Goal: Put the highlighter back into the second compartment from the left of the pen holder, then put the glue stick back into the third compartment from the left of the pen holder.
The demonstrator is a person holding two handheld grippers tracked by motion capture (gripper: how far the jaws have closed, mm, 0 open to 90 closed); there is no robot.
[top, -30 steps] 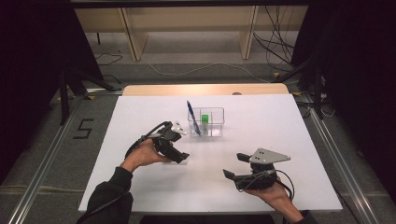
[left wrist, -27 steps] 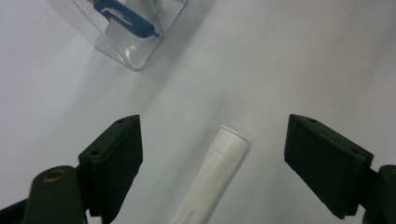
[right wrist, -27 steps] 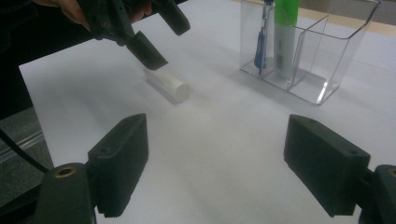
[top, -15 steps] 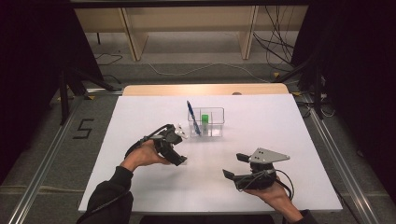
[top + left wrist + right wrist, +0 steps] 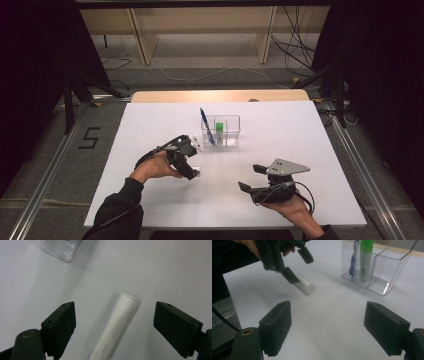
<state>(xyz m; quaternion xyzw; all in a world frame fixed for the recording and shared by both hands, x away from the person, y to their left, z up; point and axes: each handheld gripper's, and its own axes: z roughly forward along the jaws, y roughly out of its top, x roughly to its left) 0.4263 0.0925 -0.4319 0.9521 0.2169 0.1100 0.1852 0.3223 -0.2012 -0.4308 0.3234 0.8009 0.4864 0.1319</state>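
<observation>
Two wide-open, empty claws: left claw [image 5: 113, 322] astride smooth white cylindrical tube [image 5: 115, 325], right claw [image 5: 329, 327] apart.

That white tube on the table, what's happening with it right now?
A person is lowering the left claw, open, over the white tube, which lies flat on the white table between the jaws, not yet gripped. The right claw is open and holds nothing. Nearby, a clear organizer holds a blue pen and a green item.

Clear organizer [image 5: 227, 131]: blue pen [image 5: 206, 125], green item [image 5: 219, 127].
</observation>
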